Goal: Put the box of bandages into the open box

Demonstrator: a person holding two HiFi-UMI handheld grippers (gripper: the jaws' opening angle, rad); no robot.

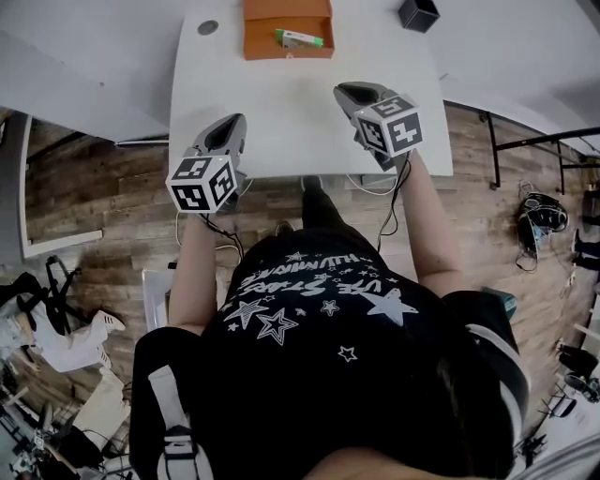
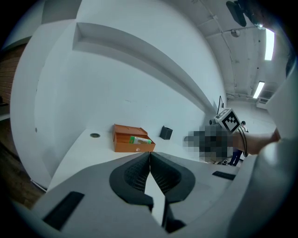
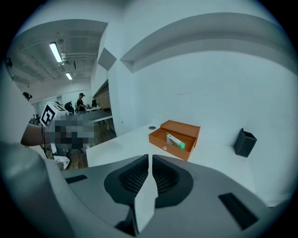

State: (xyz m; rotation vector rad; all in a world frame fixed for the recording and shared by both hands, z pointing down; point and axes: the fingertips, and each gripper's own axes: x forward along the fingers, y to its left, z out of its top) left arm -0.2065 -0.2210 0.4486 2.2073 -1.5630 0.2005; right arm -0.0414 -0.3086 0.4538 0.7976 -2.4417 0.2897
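An open orange box [image 1: 286, 49] stands at the far middle of the white table [image 1: 300, 122]. A green and white box of bandages [image 1: 300, 38] lies inside it, also seen in the left gripper view [image 2: 139, 140] and the right gripper view [image 3: 175, 141]. My left gripper [image 1: 232, 124] hovers over the table's near left part, jaws shut and empty [image 2: 149, 153]. My right gripper [image 1: 350, 92] is over the near right part, shut with nothing in it [image 3: 150, 156]. Both point toward the orange box [image 2: 125, 146] [image 3: 160, 140] from a distance.
A black square holder [image 1: 418, 13] stands at the table's far right, right of the orange box [image 3: 244, 142]. A round cable hole [image 1: 208, 27] sits at the far left. White walls rise behind the table. Cables hang off the near edge.
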